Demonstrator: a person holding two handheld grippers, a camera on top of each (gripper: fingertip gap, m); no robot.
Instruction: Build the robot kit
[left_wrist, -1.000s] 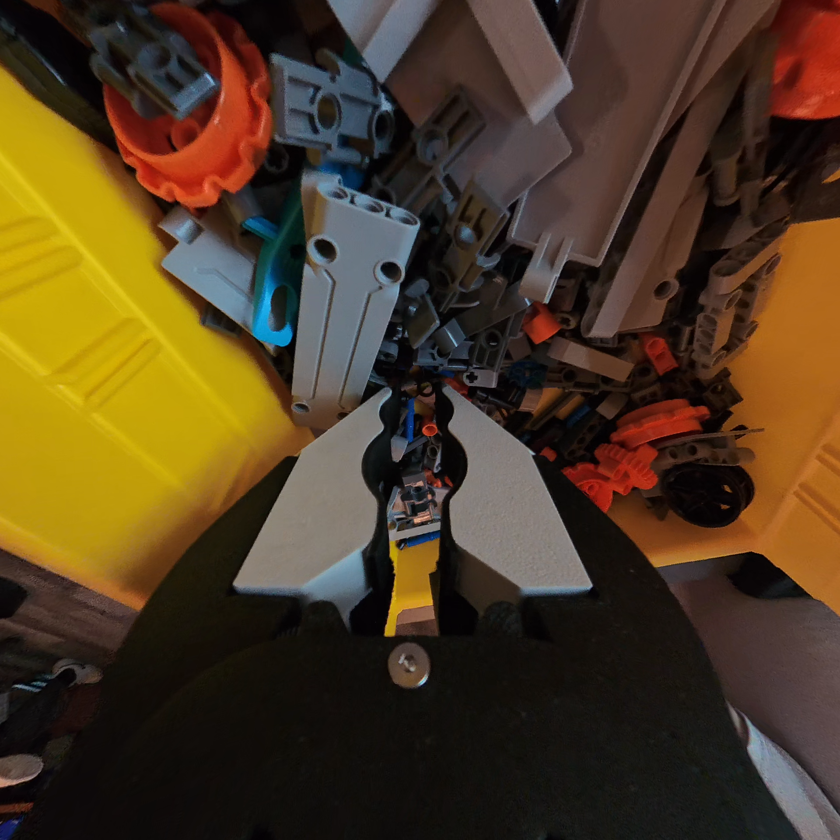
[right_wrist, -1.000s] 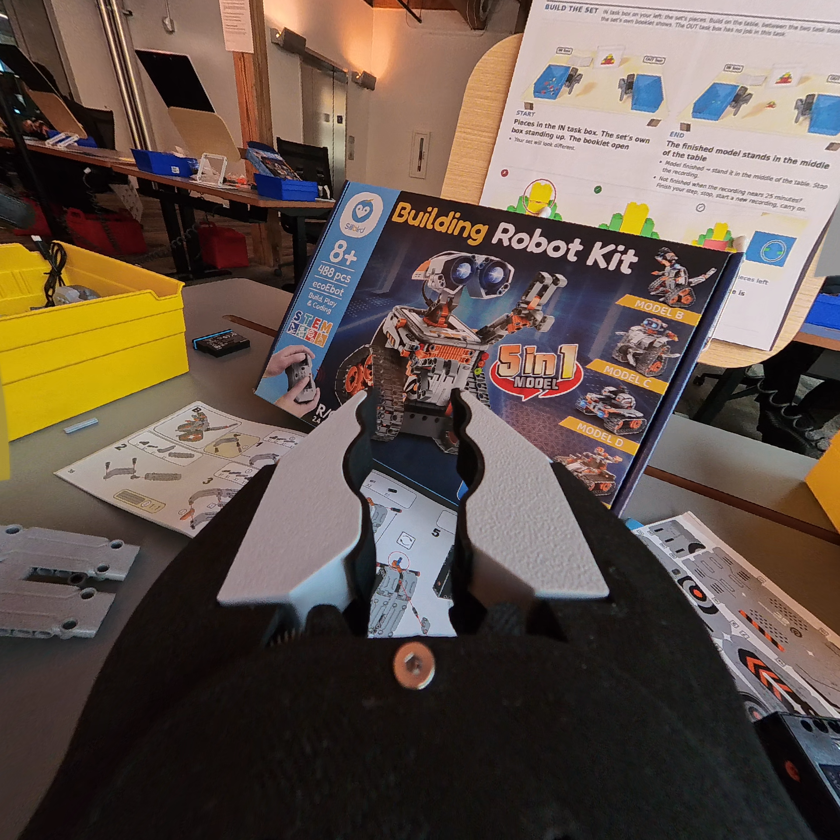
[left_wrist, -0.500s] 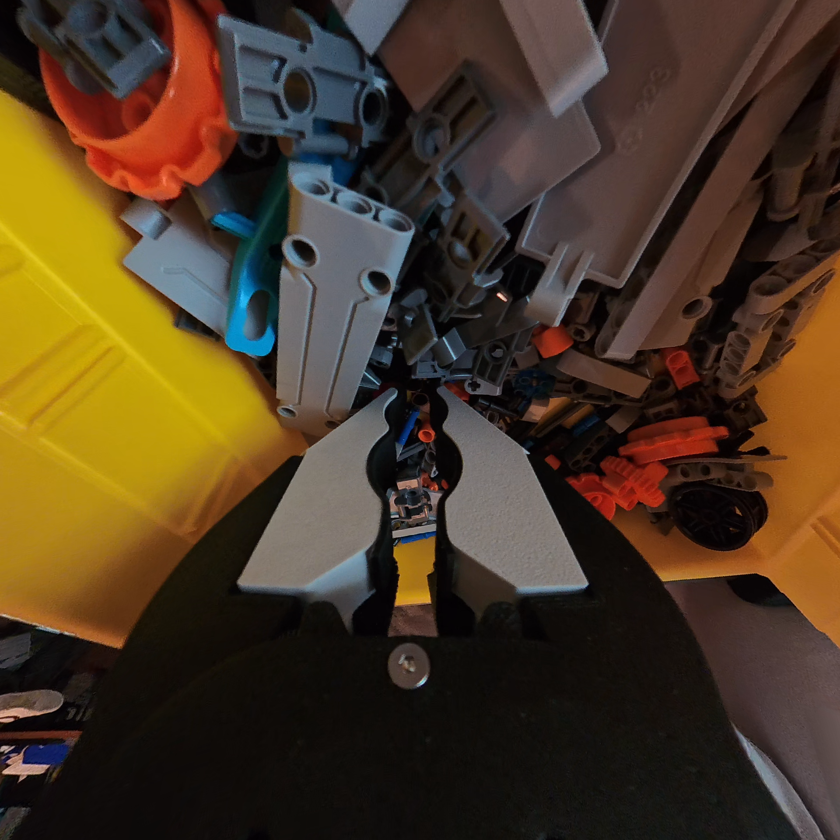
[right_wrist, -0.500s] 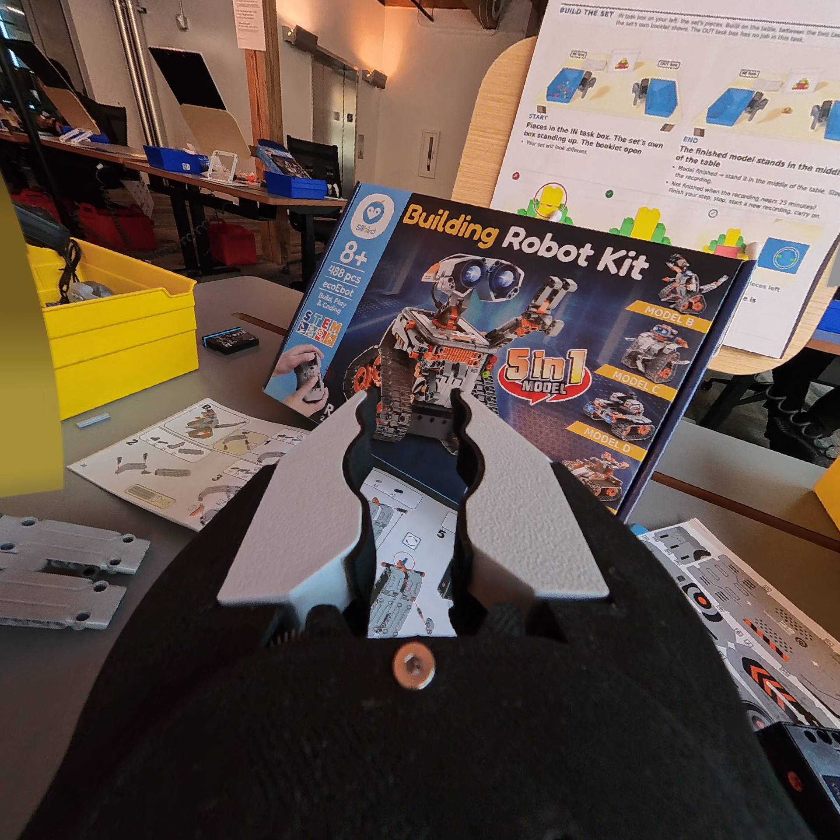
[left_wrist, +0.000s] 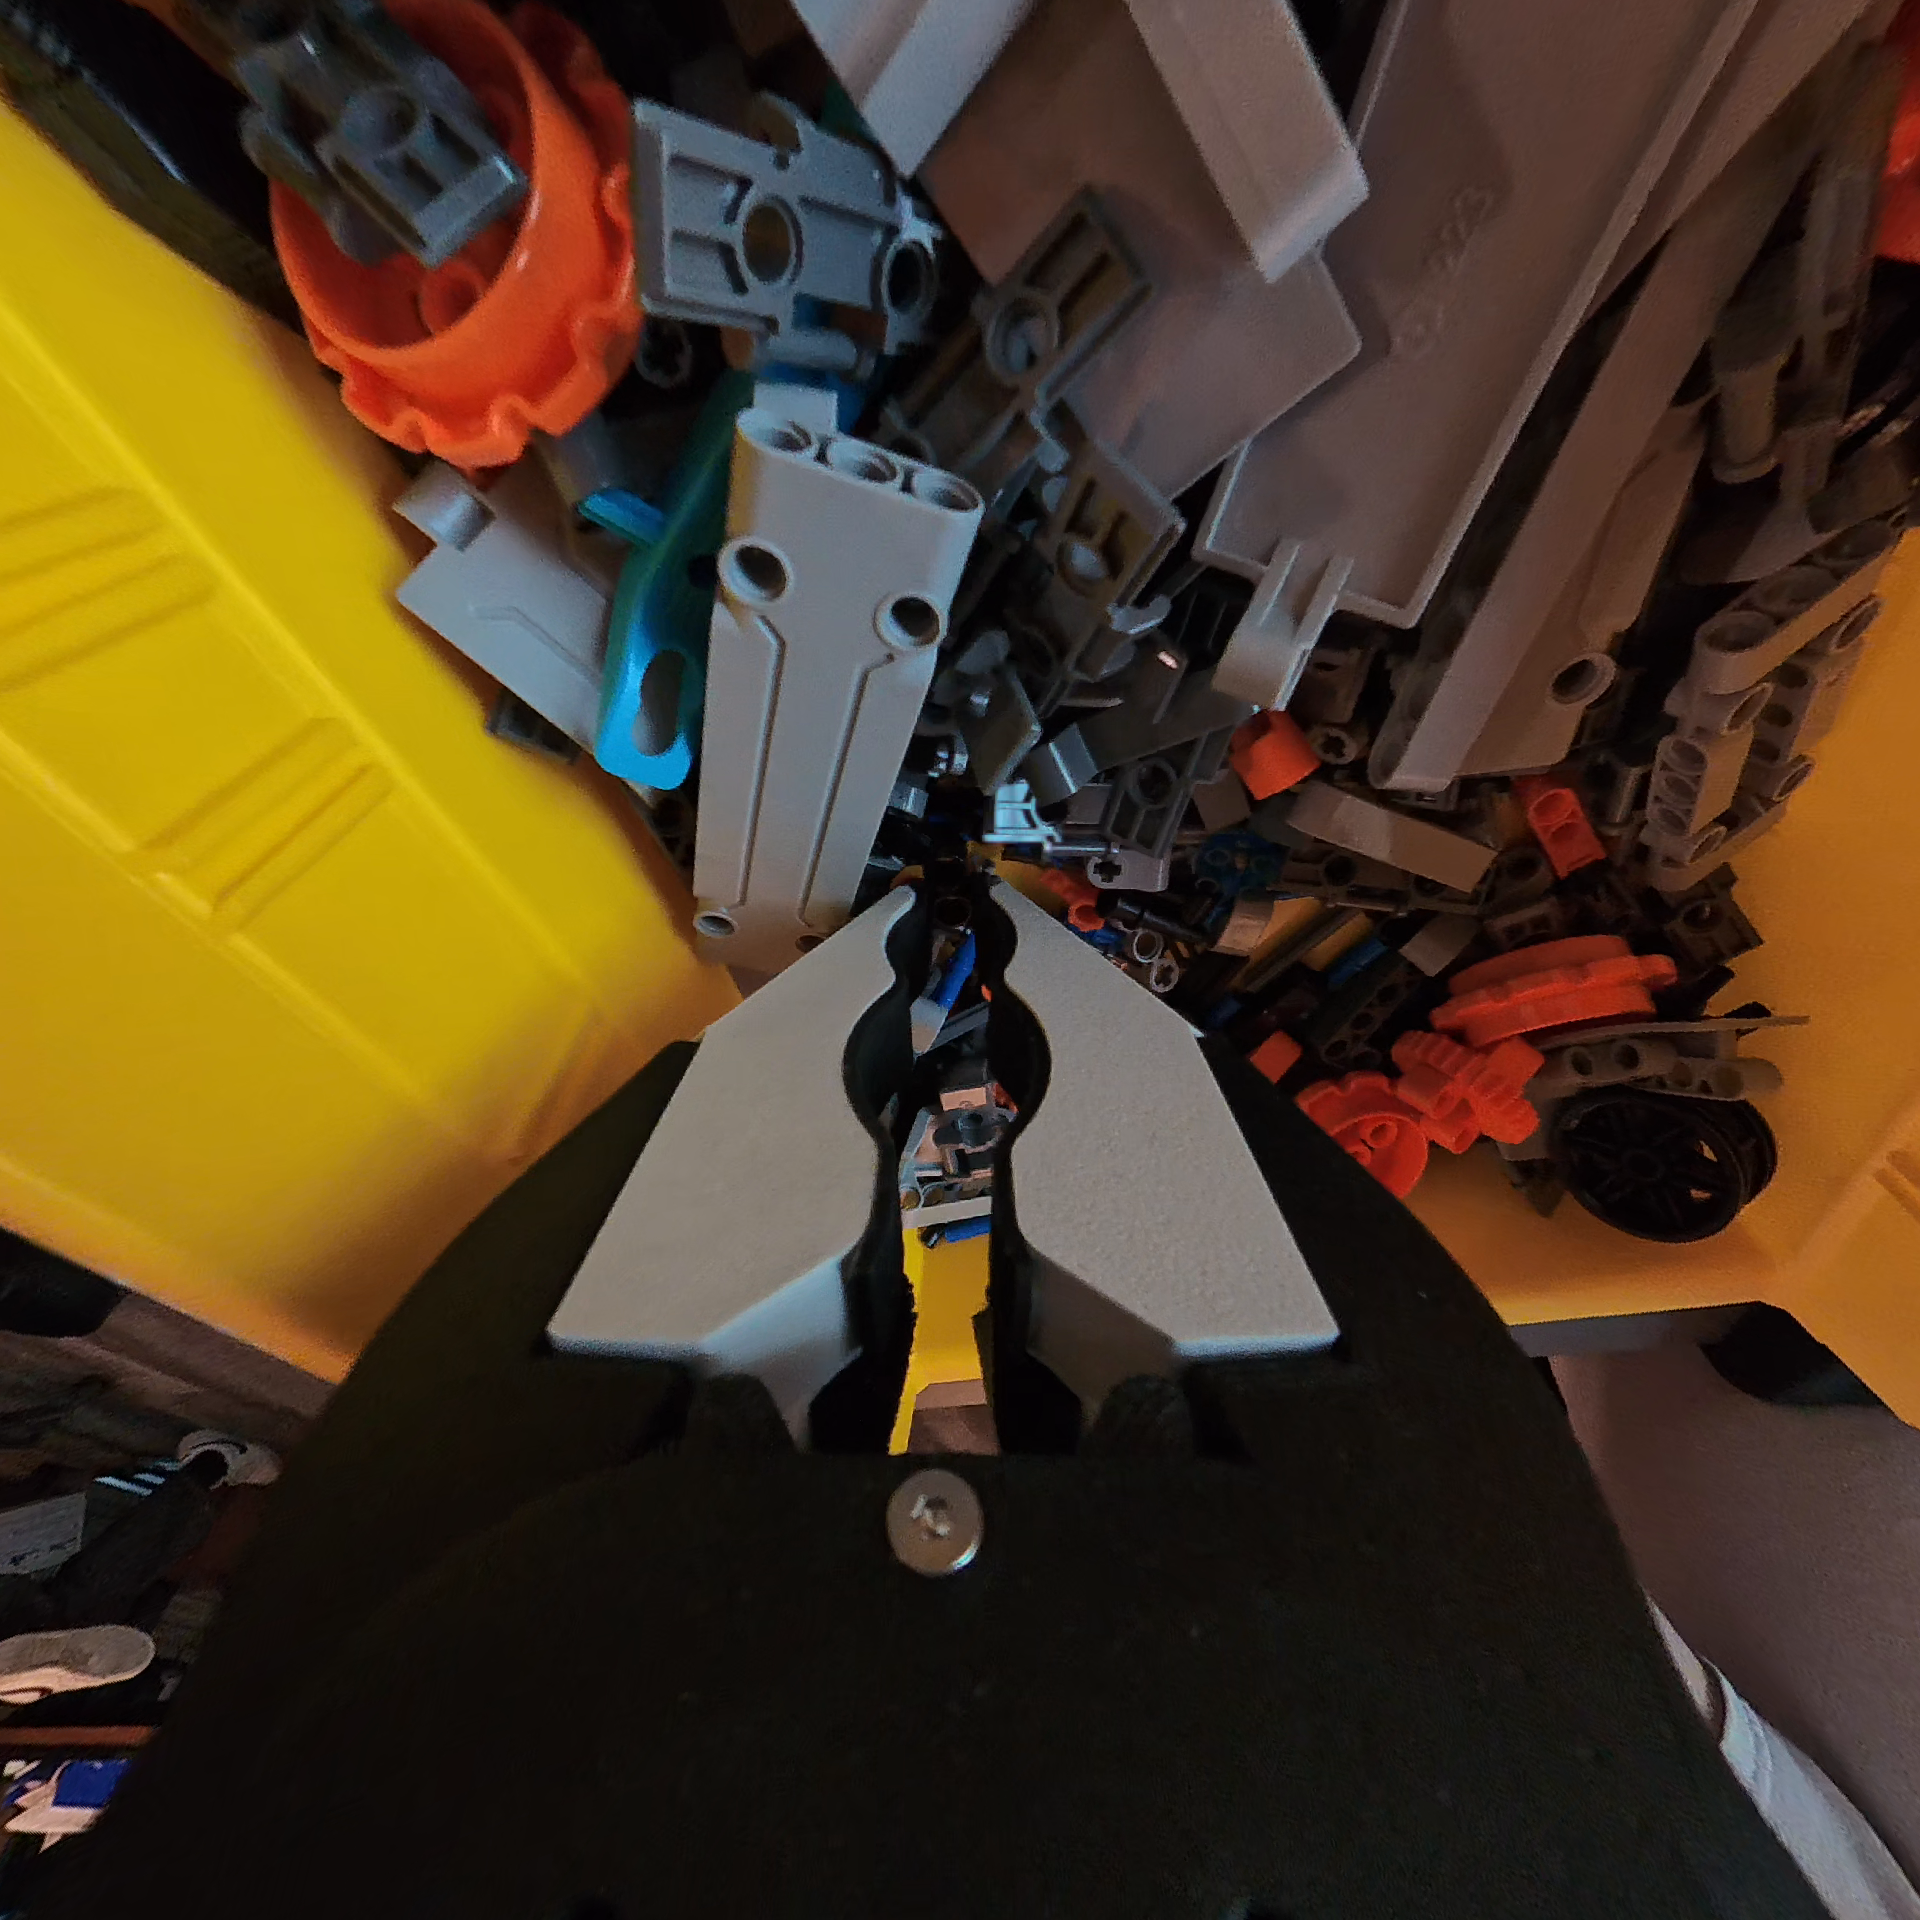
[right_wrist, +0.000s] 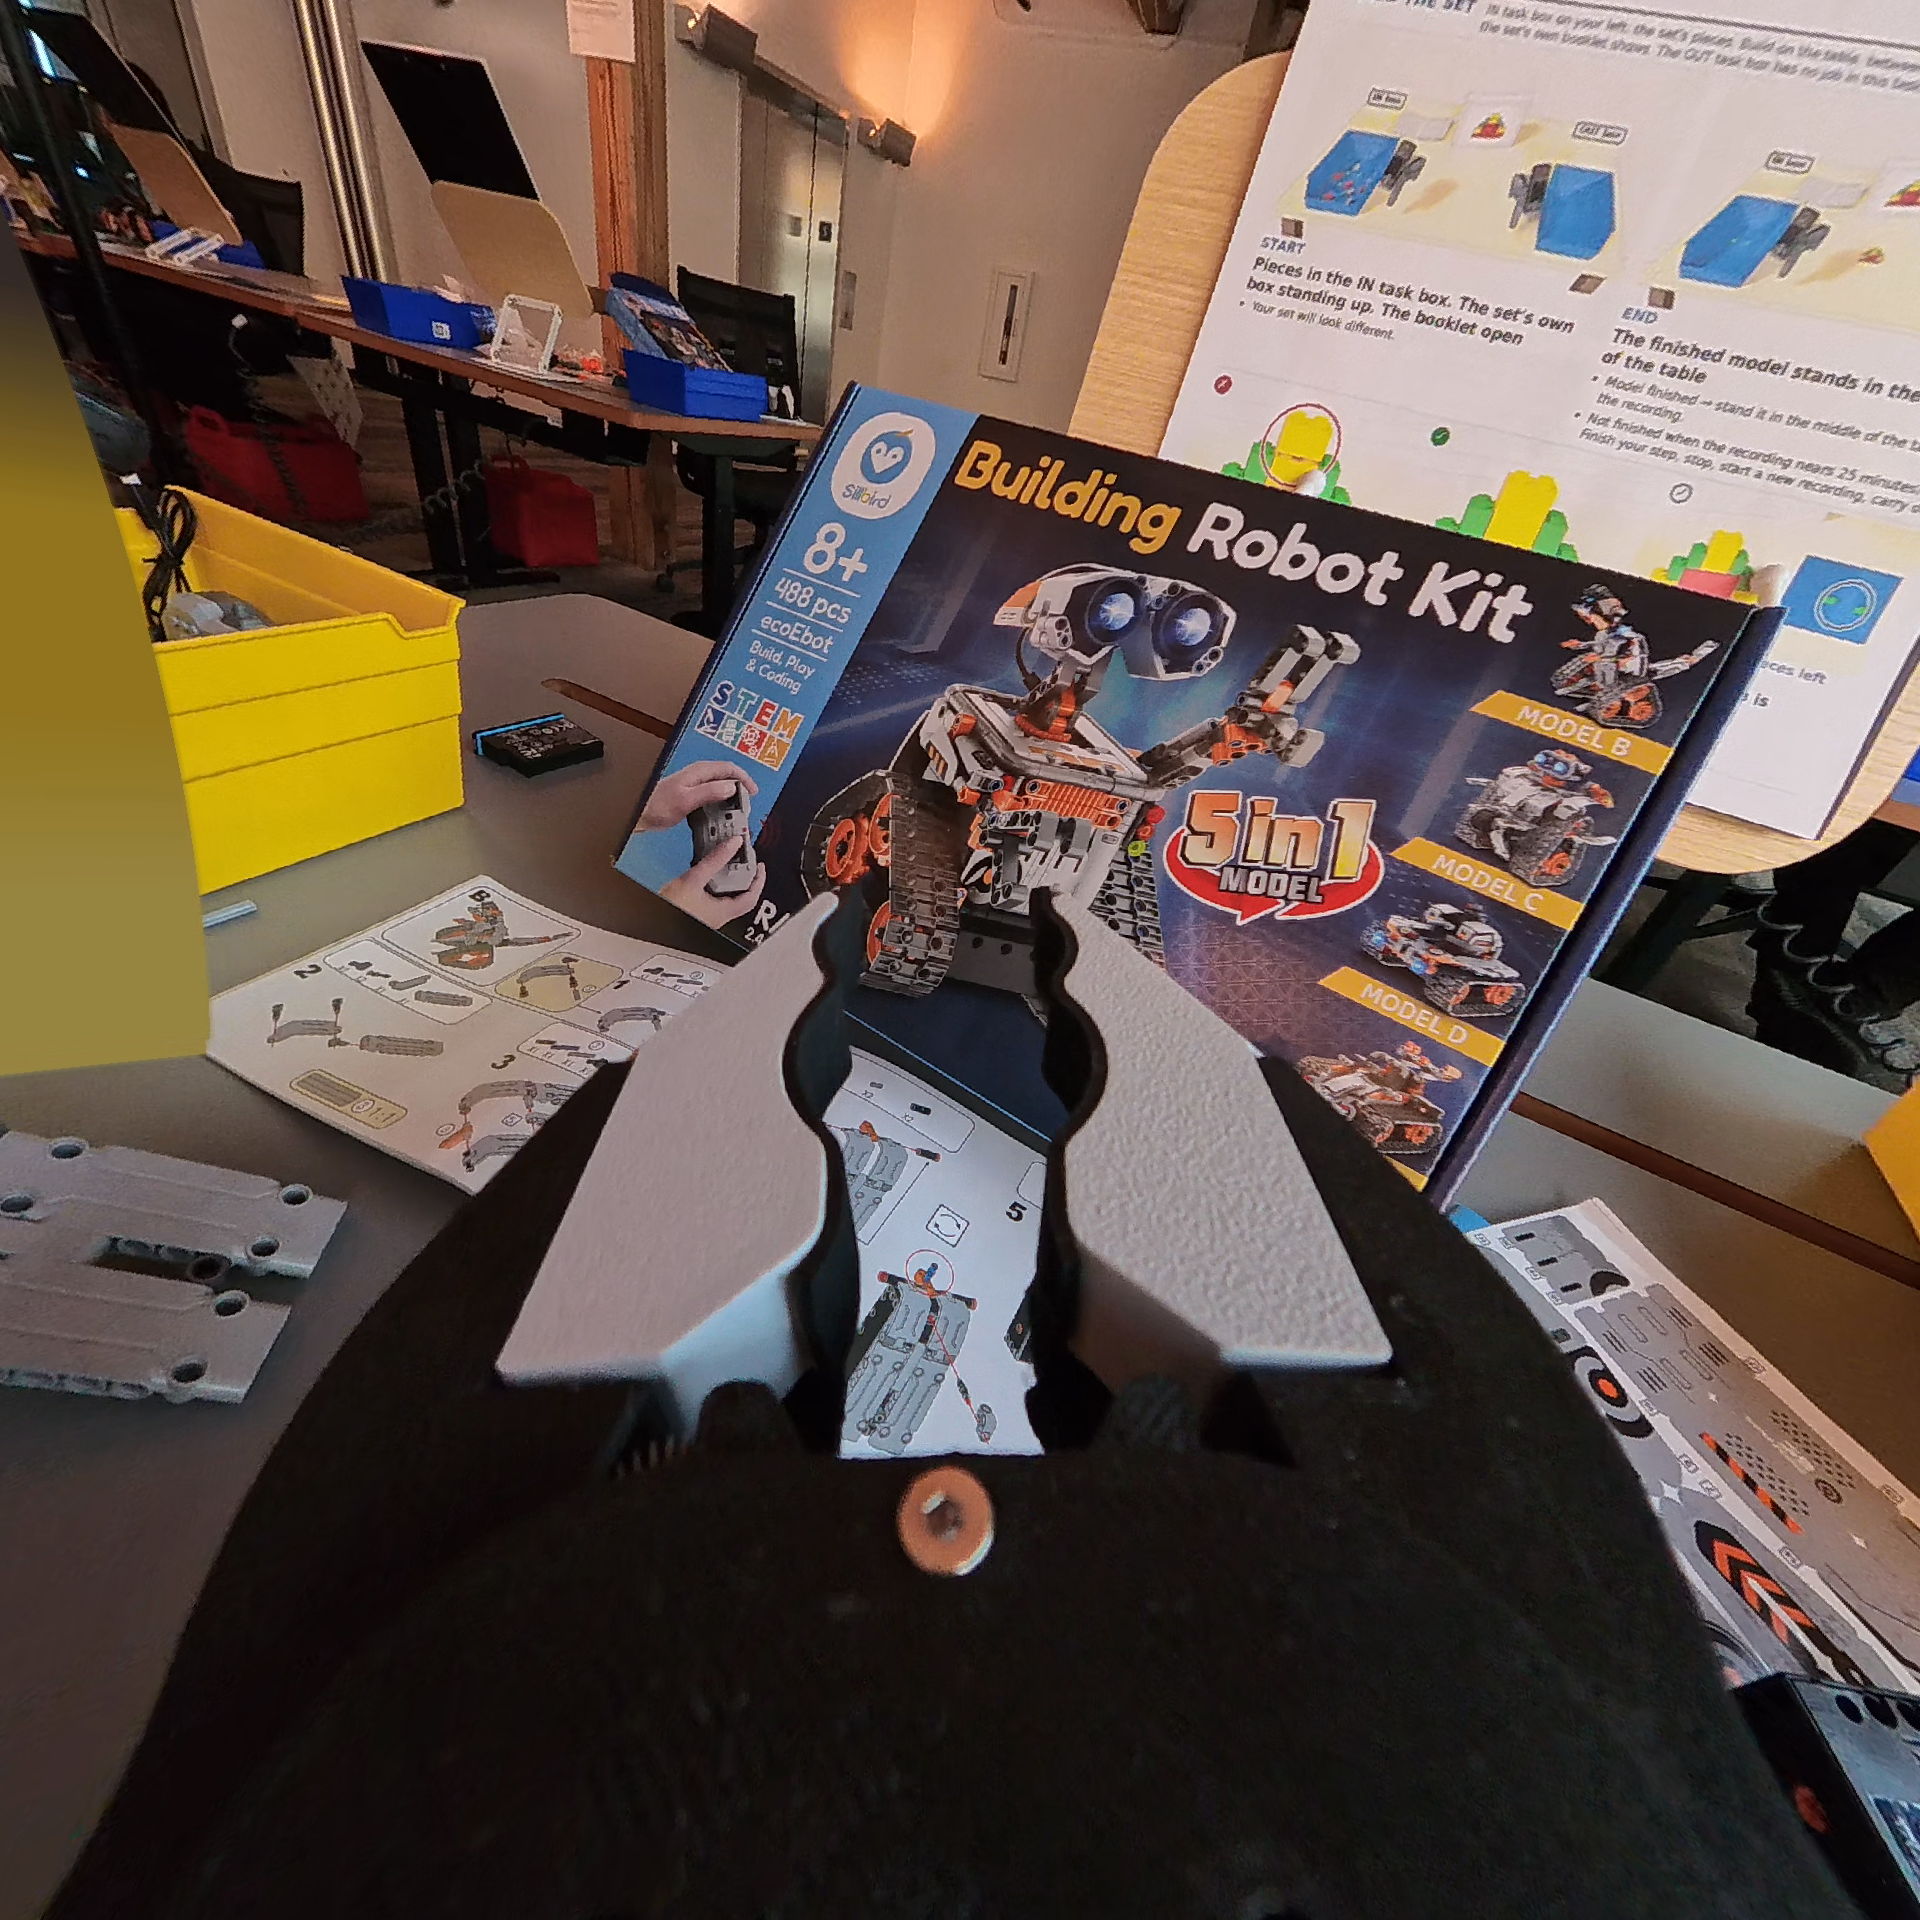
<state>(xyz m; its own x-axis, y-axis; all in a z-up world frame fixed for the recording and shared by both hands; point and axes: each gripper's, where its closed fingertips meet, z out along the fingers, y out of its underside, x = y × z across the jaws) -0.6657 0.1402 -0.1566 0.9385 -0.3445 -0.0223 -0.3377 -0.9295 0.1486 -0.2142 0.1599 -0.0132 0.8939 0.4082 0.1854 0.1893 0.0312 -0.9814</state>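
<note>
Left wrist view, hand-held gripper (left_wrist: 951, 904) nearly closed, seemingly empty, over brick pile (left_wrist: 1143, 727)

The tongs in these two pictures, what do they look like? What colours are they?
Both look the same. The left tongs and the right tongs each have two pale grey, grainy fingers that taper to a point, with wavy black inner edges. They stick out of a wide, rounded black body with a matt, felt-like surface. A single silver screw sits in the middle of that body. No cables or sleeves show.
</note>
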